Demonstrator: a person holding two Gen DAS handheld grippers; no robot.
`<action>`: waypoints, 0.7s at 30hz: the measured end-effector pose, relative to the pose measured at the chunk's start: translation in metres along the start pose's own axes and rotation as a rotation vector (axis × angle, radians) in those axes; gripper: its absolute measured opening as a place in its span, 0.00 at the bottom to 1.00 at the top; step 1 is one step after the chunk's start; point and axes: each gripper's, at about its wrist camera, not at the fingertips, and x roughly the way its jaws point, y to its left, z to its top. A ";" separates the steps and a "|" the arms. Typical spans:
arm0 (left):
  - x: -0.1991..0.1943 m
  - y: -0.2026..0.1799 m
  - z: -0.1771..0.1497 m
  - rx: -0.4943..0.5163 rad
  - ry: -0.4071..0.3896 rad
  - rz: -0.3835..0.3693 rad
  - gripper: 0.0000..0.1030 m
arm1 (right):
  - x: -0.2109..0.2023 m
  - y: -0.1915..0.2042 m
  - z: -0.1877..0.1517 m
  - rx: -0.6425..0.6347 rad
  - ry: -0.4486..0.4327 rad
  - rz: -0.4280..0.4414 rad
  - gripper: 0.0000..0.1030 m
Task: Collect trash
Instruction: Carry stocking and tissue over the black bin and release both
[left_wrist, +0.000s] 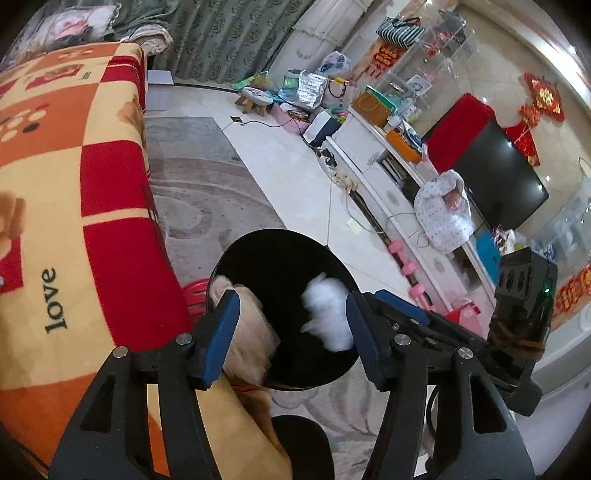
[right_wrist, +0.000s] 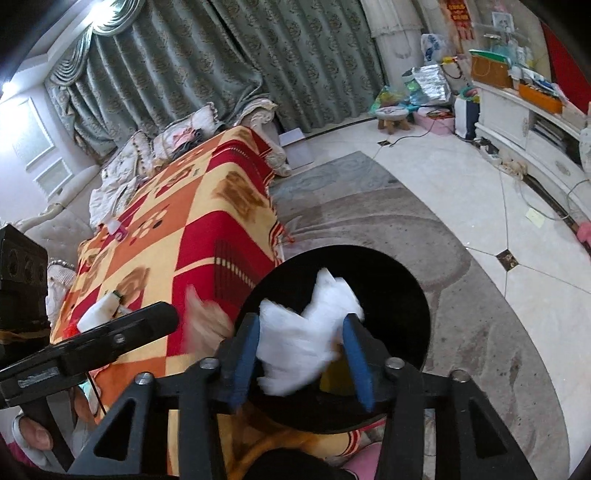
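Rug (right_wrist: 461, 295) w/ black bin (right_wrist: 399, 280) by blanket-covered table (right_wrist: 207, 221) — both jaws apart, tissues (right_wrist: 295, 350) loose.

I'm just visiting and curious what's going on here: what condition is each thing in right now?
Black bin: open-topped, on the rug.
White tissue wad: motion-blurred between the right gripper's open jaws, over the bin.
Beige wad: blurred beside the left gripper's open jaws, at the bin's rim.
White bottle: lying on the blanket.
Television: off.
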 end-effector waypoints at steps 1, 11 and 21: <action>0.000 0.000 -0.001 0.003 0.003 0.009 0.57 | 0.001 -0.001 0.001 0.002 0.001 0.004 0.44; -0.017 0.006 -0.009 0.014 -0.012 0.097 0.57 | 0.011 0.003 -0.006 0.021 0.036 0.031 0.44; -0.049 0.025 -0.024 0.047 -0.047 0.255 0.57 | 0.015 0.033 -0.009 -0.031 0.058 0.049 0.44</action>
